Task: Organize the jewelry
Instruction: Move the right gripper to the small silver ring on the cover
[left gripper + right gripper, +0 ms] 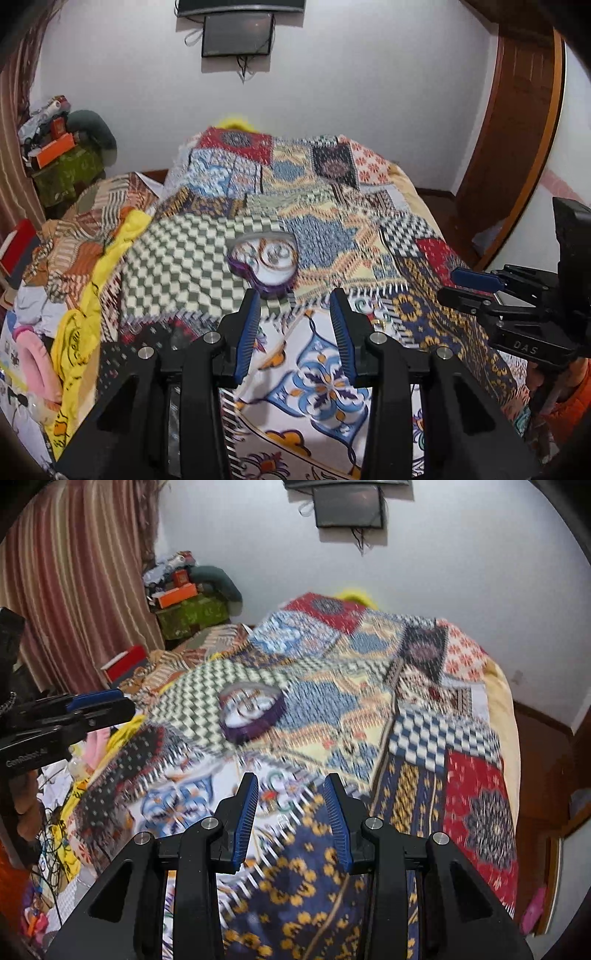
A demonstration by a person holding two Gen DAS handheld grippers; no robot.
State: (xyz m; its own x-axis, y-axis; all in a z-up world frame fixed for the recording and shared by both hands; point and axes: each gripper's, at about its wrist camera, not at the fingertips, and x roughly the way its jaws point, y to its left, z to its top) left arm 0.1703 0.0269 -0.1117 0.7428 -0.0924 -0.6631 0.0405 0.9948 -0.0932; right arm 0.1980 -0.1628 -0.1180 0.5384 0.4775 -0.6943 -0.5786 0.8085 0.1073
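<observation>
A: Nearest the lens, what shows?

B: The left gripper (293,299), level over the bed (424,266) and aimed along it; its jaws stand wide with nothing between them; the blue ribbed pads (245,332) face each other across bare quilt.

A: And the other one?

B: The right gripper (290,782) is posed the same way, tilted slightly down at the quilt, jaws wide and holding nothing; in the left wrist view it also shows from the side at the right edge (461,286), held above the bed's right half.

A: Where is the jewelry?

B: One purple heart-shaped jewelry box (264,260) lies open on the patchwork quilt (332,229), just ahead of the left gripper's tips and not touching them; from the right wrist it sits farther off, ahead and left (251,710); rings or coils glint inside, but blur hides their number.

A: So the count?

B: Two grippers, one box, one bed; one dark screen (238,35) hangs on the wall behind.
</observation>
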